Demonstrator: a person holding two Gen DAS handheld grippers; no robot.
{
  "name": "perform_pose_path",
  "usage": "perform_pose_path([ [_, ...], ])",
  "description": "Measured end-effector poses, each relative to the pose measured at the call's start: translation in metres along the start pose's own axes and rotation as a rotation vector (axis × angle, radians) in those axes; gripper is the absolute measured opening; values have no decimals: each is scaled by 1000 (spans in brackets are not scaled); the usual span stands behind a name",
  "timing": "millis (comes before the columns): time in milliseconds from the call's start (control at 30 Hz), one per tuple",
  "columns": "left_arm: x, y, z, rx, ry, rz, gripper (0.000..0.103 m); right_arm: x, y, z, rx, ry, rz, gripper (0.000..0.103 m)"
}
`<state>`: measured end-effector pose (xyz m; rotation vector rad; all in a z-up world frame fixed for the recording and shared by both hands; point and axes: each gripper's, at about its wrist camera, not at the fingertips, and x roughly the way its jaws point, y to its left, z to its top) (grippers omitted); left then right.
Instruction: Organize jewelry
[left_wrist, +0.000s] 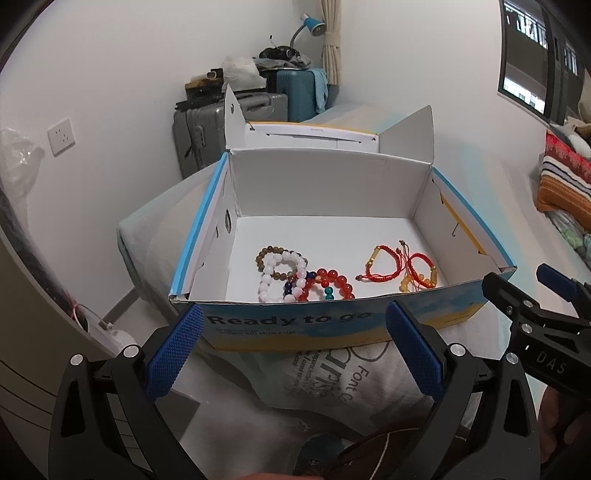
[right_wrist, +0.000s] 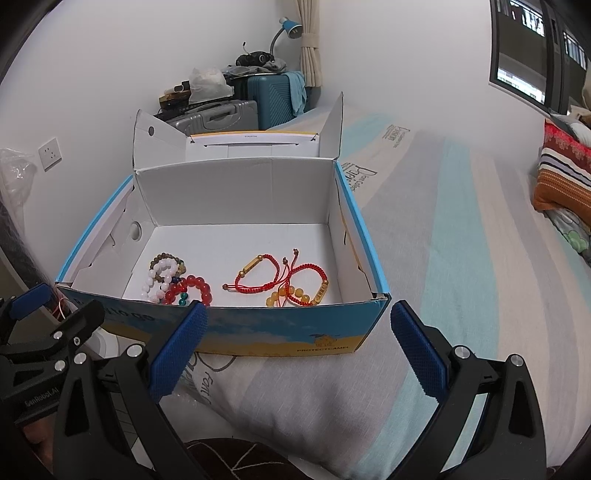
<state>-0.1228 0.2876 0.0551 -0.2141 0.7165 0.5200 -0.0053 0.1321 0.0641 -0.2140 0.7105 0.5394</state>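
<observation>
An open cardboard box (left_wrist: 332, 317) (right_wrist: 280, 328) with a blue and yellow printed front stands on the bed. Inside on the left lies a pile of beaded bracelets (left_wrist: 295, 277) (right_wrist: 173, 280), white, brown, red and blue. On the right lie red cord bracelets with gold beads (left_wrist: 399, 269) (right_wrist: 284, 284). My left gripper (left_wrist: 295, 332) is open and empty, just in front of the box's front wall. My right gripper (right_wrist: 299, 328) is open and empty, also in front of the box. Each gripper shows at the edge of the other's view.
The box sits on a striped bedsheet (right_wrist: 461, 240) with printed text. Suitcases (left_wrist: 236, 122) piled with clutter stand against the wall behind. A striped pillow (right_wrist: 561, 181) lies at the right. A window (right_wrist: 532, 55) is at the upper right.
</observation>
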Motion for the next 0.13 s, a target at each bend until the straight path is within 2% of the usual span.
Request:
perform_pose_path([
  [133,1,1,0,-13,6,3,97,0,0,0,-1,0,0,95],
])
